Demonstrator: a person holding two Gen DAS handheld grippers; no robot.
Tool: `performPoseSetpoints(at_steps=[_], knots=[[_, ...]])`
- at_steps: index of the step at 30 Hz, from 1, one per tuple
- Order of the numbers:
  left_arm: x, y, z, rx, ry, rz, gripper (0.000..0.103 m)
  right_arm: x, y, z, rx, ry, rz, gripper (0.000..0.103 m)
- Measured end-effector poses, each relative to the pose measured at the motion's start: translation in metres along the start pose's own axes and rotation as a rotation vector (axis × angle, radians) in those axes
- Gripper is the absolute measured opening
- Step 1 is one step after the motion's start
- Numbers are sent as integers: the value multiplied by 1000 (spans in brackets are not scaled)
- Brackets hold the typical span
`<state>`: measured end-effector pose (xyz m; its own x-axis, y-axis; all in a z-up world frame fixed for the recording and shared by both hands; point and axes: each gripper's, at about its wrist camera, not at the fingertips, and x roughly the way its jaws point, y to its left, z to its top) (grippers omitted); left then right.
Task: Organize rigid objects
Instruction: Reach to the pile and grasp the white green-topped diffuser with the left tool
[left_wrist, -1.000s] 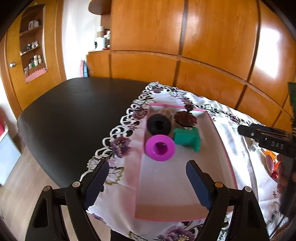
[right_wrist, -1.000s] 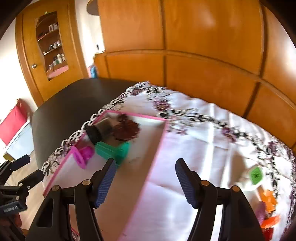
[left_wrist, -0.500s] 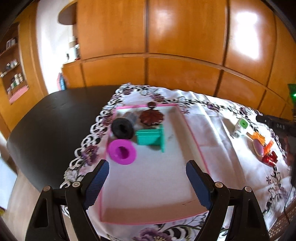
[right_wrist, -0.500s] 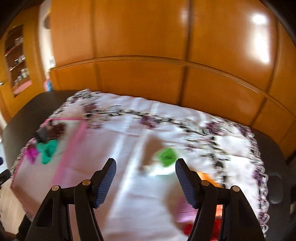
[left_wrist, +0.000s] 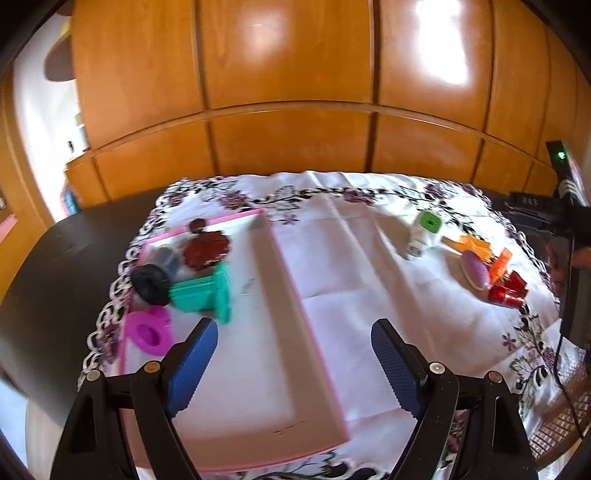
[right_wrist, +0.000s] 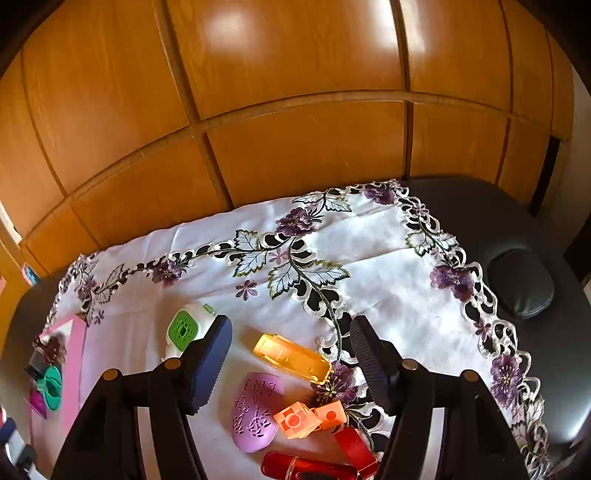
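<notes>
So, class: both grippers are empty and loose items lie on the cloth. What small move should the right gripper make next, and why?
Probably lower the open right gripper onto the orange piece lying between its fingers; it sits outside the pink tray, which already holds sorted items.

One pink tray (left_wrist: 314, 354) lies at the bench's left edge with four things in it: one green spool (left_wrist: 201, 293), one magenta ring (left_wrist: 149, 332), one black roll (left_wrist: 151, 282) and one dark red flower piece (left_wrist: 207, 249). Near the right edge lie one green-topped white piece (right_wrist: 183, 330), one orange bar (right_wrist: 291, 356), one lilac oval (right_wrist: 255, 410), two orange cubes (right_wrist: 297, 421) and two red pieces (right_wrist: 306, 467). One embroidered cloth (right_wrist: 369, 266) covers the bench.
</notes>
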<state>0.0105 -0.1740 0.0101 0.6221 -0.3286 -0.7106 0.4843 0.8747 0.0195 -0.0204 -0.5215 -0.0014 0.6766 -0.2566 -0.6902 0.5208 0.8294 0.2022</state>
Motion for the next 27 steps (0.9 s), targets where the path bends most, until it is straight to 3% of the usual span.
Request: performPoseSetpoints(at_steps=[16, 27], knots=[[37, -42, 8, 57, 112, -140, 84, 6, -29, 0, 149, 49, -40, 67], [86, -100, 54, 175, 95, -215, 88, 6, -36, 0, 193, 63, -13, 67]])
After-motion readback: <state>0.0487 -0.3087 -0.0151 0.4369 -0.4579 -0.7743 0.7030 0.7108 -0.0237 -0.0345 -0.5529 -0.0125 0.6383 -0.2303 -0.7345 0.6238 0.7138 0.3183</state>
